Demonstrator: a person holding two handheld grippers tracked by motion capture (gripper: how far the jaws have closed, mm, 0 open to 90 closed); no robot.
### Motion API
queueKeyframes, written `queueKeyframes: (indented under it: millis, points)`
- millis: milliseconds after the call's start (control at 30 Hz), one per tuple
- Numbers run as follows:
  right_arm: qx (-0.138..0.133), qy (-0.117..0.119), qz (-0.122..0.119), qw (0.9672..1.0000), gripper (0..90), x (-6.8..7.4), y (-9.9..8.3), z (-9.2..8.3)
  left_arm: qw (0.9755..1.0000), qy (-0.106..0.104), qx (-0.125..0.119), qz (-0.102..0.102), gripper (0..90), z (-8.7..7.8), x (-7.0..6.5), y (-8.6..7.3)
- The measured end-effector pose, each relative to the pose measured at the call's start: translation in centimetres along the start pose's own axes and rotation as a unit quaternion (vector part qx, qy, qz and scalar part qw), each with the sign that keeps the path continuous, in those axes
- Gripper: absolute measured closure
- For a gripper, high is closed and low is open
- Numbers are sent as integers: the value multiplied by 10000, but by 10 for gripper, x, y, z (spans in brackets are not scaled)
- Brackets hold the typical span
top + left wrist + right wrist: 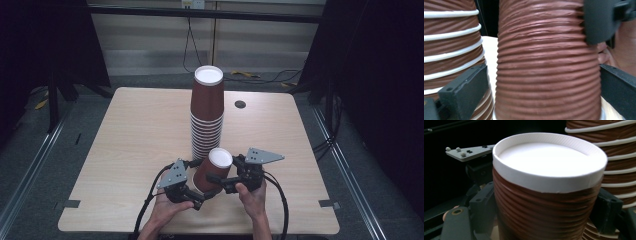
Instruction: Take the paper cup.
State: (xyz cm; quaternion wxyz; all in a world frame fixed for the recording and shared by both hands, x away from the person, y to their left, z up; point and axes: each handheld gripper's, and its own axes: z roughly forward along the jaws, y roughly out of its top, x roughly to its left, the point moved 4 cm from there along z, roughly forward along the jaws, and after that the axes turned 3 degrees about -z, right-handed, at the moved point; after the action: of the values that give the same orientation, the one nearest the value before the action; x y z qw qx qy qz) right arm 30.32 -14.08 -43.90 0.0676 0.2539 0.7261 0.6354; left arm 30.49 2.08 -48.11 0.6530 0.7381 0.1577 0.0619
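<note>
A single brown ribbed paper cup (214,171) stands upside down, white base up, near the table's front edge, just in front of a tall stack of like cups (207,110). My left gripper (199,181) is open around the cup's lower part (546,70), with a gap showing at one jaw. My right gripper (225,173) is shut on the cup (546,195) higher up, its jaws against both sides. One right fingertip (596,22) presses the cup's wall in the left gripper view. The stack (449,45) (614,157) rises close behind.
The light wooden table (125,130) has a dark round hole (240,104) at the back right of the stack. Black frame posts and cables lie beyond the far edge. Both hands come in from the table's front edge.
</note>
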Motion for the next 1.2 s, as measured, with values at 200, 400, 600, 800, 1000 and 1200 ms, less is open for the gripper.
queueKeyframes:
  millis: [200, 400, 600, 800, 1000, 1200]
  points:
    - [-58, -7, 13, 10000, 208, 1, -3, 1, 10000, -56, 34, -35, 0, 2, 1, -1]
    - [-102, 23, 3, 9999, 208, 2, -3, 3, 10000, -24, 48, -60, 0, 5, 1, -2]
    - [-127, 19, -18, 9999, 205, 2, -3, 4, 9998, -161, 43, -50, 87, 3, 1, -3]
    - [-109, 2, -54, 9999, 194, 2, -3, 4, 9998, -172, 104, -49, 101, 3, 1, -3]
    - [-66, 34, 122, 9999, 176, -2, -3, 7, 9999, -117, 125, 8, 120, 0, 4, -4]
    - [-56, -27, 80, 9999, 137, -2, 0, 9, 9997, -121, 181, 84, 130, -1, 2, -6]
